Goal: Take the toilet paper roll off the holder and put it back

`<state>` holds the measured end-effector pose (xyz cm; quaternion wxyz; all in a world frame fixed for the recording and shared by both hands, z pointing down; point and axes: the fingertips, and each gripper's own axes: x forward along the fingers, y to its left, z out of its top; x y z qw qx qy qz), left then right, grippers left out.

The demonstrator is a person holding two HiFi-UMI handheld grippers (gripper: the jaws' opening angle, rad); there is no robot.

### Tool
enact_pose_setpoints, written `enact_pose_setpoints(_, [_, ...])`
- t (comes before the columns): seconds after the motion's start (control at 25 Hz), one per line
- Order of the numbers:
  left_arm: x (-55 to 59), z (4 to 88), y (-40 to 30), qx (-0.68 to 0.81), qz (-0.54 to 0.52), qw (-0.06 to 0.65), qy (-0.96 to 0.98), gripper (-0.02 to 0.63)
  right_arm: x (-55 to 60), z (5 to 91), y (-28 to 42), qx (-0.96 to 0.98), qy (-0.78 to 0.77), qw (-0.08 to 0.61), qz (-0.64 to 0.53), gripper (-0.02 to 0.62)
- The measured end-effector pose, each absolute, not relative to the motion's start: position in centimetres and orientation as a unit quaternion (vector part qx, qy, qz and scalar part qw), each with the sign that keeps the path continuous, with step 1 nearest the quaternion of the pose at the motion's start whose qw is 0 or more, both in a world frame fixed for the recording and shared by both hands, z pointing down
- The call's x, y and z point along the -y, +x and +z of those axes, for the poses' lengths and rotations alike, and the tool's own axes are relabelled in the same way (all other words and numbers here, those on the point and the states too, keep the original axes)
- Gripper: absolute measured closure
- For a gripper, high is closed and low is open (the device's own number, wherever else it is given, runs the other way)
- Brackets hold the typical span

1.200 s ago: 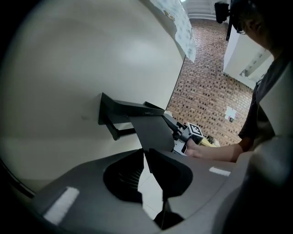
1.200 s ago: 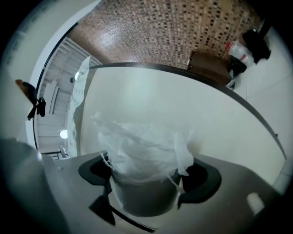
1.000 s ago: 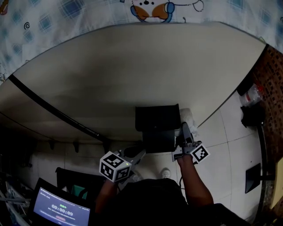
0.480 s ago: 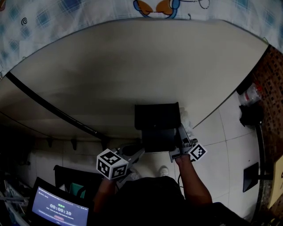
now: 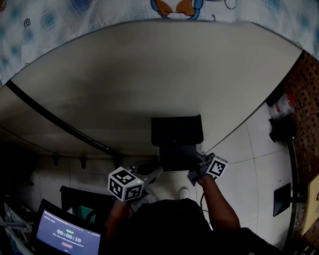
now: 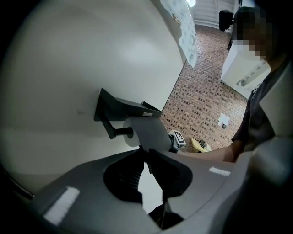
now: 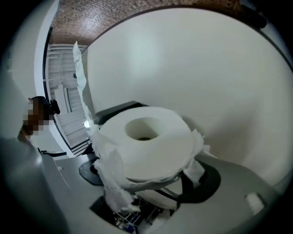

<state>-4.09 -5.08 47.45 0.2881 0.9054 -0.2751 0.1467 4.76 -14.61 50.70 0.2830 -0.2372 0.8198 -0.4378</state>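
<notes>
Under the black holder (image 5: 177,130), the right hand-held gripper (image 7: 149,177) grasped the ragged white toilet paper roll (image 7: 158,153); the left hand-held gripper (image 6: 147,157) was clenched, empty.

A plain cream wall (image 5: 149,74) fills most of the view, with a blue-checked cartoon cloth (image 5: 75,15) along its top. Pale floor tiles (image 5: 254,164) lie beside a brick-patterned surface (image 5: 306,82).
</notes>
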Motion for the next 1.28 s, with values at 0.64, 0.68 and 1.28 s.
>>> enact_pose_setpoints(0.64, [5.5,48.3,-4.1,0.283,0.164,0.284,0.901,0.555,14.2,52.0,-0.4,-0.837,-0.168,0.222,-0.471,0.166])
enact_pose_setpoints(0.68, [5.6,48.4,-4.1,0.283,0.164,0.284,0.901,0.555,14.0,52.5,-0.3,-0.840,-0.173,0.206,-0.471,0.145])
enact_pose_setpoints(1.28, [6.3,49.6,-4.1,0.296,0.171,0.288,0.894,0.563,13.1,54.7,12.3,-0.799,-0.313,0.219,-0.465,0.057])
